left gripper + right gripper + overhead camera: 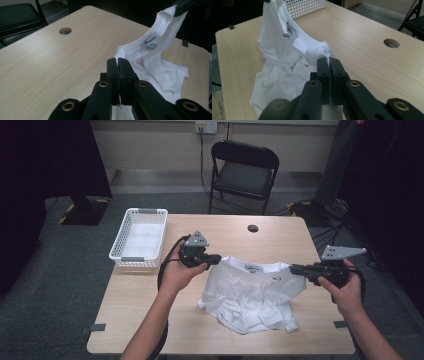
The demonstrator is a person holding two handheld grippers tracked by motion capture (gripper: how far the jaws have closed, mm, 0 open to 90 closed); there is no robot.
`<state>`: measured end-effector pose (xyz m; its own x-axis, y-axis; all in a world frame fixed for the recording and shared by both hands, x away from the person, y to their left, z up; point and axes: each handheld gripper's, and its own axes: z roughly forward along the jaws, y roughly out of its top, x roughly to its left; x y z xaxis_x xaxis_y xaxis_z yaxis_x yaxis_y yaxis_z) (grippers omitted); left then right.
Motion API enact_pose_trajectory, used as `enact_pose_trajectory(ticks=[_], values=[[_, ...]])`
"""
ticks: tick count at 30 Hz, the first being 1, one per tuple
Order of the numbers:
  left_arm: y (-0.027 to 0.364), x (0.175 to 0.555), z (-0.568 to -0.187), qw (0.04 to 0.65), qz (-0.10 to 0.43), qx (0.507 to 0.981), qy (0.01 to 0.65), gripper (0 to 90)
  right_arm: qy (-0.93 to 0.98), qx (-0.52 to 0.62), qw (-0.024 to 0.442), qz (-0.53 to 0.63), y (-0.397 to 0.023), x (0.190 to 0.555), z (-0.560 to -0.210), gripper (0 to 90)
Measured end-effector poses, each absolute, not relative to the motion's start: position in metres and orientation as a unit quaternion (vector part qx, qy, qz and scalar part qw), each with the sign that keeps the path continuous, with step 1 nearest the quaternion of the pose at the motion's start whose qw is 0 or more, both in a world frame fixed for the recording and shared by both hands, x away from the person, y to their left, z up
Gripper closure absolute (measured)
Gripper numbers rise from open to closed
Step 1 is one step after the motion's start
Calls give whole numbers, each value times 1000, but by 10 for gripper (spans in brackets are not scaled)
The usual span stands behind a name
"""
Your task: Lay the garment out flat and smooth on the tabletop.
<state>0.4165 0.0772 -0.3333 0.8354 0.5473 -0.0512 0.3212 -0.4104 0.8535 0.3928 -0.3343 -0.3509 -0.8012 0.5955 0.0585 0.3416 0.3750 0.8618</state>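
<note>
The wooden counter (pixel 280 232) carries a white t-shirt (pixel 250 295) near the middle, its lower half bunched on the top and its collar edge stretched in the air. The white basket (pixel 140 237) sits at the far left. The left claw (pixel 216 259) and right claw (pixel 294 268) are both clamped tight on the shirt's top edge, one at each end.
</note>
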Motion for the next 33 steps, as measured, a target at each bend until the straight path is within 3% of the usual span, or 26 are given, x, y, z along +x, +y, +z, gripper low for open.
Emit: enact_pose_trajectory(ticks=[22,27,33], values=[[74,445,-274,485,142,826,249,890,812,268,161,494,-344,430,-286,877],[74,459,-278,473,148,831,252,890,806,272,164,500,-341,441,-287,878],[71,500,-308,434,127,849,272,890,830,274,148,463,-327,475,-316,882]])
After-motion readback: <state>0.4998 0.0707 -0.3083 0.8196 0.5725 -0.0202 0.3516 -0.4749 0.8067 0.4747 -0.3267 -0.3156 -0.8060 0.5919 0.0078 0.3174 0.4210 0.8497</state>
